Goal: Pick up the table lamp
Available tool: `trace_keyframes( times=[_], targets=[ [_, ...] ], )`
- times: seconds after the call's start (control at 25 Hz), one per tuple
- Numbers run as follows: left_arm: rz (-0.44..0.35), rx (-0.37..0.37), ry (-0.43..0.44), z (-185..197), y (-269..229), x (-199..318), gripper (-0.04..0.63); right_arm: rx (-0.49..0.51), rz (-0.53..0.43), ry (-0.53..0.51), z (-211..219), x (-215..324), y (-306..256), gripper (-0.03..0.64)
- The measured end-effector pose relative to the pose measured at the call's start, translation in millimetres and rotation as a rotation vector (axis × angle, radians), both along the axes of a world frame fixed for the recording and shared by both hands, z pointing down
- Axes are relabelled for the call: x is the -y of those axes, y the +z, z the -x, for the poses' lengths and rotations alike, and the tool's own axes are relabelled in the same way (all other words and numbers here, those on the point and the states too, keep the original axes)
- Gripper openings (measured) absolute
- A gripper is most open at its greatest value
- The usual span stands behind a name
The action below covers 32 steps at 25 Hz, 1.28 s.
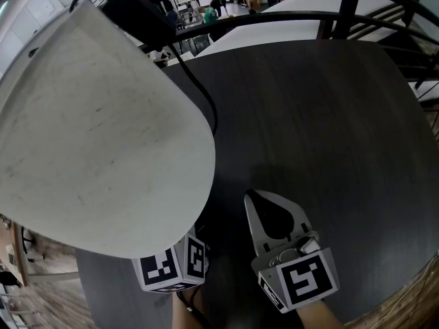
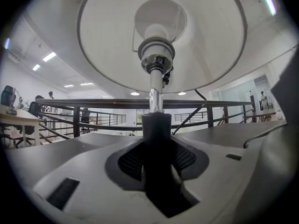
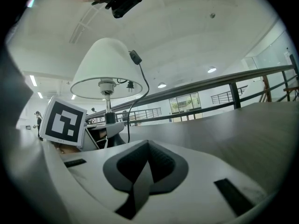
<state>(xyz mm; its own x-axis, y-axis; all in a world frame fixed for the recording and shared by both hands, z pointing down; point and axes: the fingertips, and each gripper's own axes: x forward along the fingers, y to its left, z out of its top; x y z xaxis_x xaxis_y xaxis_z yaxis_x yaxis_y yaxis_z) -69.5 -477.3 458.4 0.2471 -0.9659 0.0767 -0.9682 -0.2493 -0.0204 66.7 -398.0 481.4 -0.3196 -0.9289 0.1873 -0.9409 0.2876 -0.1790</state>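
Left gripper (image 2: 156,141) jaws clamped on black stem of white-shaded chrome-neck table lamp (image 2: 161,36), shade at 12 o'clock. Right gripper (image 3: 145,148) pinched shut, empty, lamp at its 10. Risk imo: top-heavy shade tips, black cord (image 1: 203,98) snags.

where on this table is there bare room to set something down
Widest bare patch: the dark table right of the cord, from the right tool to the far edge. A narrower strip runs along the table's right rim beside that tool. Crowded at left, where the table lamp, gripped by the left tool, overhangs the top.
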Motion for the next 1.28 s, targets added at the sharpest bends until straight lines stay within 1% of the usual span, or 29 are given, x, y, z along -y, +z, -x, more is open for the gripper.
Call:
trace_keyframes(
  times=[0.12, 0.4, 0.56, 0.64, 0.76, 0.96, 1.04, 1.12, 1.28],
  targets=[
    [0.0, -0.013, 0.002, 0, 0, 0, 0.184, -0.001, 0.001, 0.0, -1, 0, 0, 0.012],
    [-0.007, -0.023, 0.002, 2, -1, -1, 0.181, -0.008, 0.039, -0.012, 1, -1, 4, 0.012],
    [-0.013, -0.013, -0.016, 10, -2, -7, 0.178, -0.005, -0.004, 0.002, 3, -3, 1, 0.012],
    [-0.018, -0.007, -0.021, 13, -5, -9, 0.178, -0.004, -0.006, 0.002, 5, -5, 1, 0.011],
    [-0.023, -0.02, -0.004, 9, -9, -7, 0.178, -0.006, -0.007, -0.001, 5, -4, -1, 0.012],
    [-0.039, -0.036, -0.001, 6, -12, -8, 0.176, -0.008, 0.0, -0.006, 2, -3, 2, 0.012],
    [-0.043, -0.036, 0.001, 8, -18, -8, 0.176, -0.007, -0.008, -0.003, 4, -2, -3, 0.012],
    [-0.041, -0.038, 0.002, 12, -26, -9, 0.176, -0.008, 0.004, -0.006, 8, -2, -9, 0.011],
    [-0.034, -0.056, -0.002, 12, -37, -10, 0.176, -0.008, -0.011, -0.004, 7, 0, -21, 0.011]
  ],
)
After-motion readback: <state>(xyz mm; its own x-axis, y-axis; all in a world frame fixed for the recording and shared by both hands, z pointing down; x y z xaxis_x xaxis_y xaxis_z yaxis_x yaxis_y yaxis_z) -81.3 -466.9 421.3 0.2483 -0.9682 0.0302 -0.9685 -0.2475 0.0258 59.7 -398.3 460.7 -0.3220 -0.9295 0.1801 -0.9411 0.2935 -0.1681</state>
